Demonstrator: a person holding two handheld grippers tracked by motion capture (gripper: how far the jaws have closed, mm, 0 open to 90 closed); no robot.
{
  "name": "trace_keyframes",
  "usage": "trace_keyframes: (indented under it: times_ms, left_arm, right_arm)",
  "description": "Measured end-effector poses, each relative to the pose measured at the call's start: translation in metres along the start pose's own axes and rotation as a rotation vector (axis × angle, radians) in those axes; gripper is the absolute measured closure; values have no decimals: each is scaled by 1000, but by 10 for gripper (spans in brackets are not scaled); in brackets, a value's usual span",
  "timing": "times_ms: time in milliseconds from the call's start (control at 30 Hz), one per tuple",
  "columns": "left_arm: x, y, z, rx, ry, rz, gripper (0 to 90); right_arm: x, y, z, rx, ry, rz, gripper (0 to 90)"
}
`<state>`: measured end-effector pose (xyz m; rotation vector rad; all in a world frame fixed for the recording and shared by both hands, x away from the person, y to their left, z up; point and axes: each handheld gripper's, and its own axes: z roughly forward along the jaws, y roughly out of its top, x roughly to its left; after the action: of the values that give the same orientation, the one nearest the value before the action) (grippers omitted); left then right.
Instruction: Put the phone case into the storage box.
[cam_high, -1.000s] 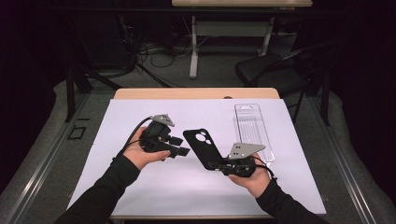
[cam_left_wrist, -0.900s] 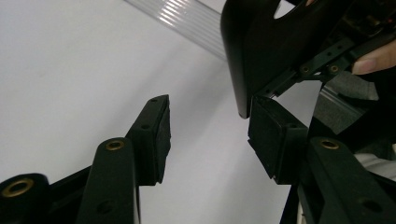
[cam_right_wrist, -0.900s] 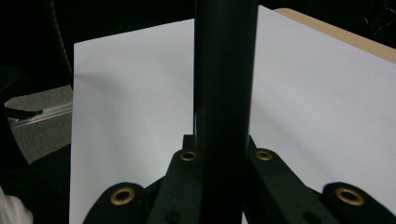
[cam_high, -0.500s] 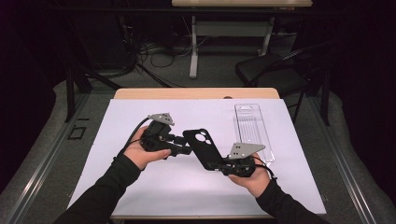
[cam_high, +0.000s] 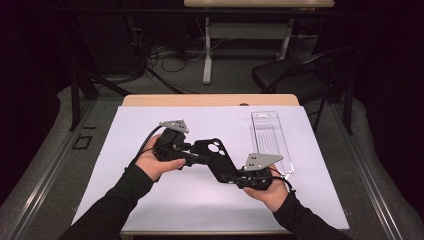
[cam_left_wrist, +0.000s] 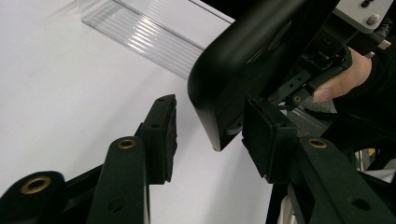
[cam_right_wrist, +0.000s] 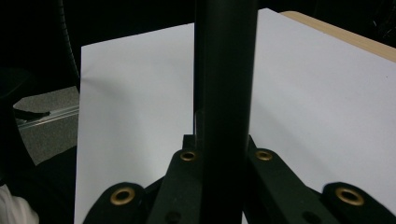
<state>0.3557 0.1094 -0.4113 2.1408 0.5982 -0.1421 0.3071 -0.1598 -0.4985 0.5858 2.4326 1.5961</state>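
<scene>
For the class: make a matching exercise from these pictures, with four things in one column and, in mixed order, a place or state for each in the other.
1. phone case
2. clear plastic tray
3. left gripper
4. right gripper

a. lying flat on the white sheet
b. clamped on the case
c. jaws apart around the case's corner, having just been closing
d. held up between both grippers

Pairs: 1-d, 2-a, 3-c, 4-b

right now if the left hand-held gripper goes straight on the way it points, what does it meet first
The black phone case, held up by the right hand-held gripper. Its corner already sits between the left hand-held gripper jaws, seemingly against one pad, though depth is unclear.
</scene>
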Motion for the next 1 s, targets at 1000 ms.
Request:
trace_keyframes:
  times_ms: [1000]
  left_arm:
    - [0,3,2,-32,-49,12,636]
  right_arm:
    - [0,-1,2,-8,23,7,885]
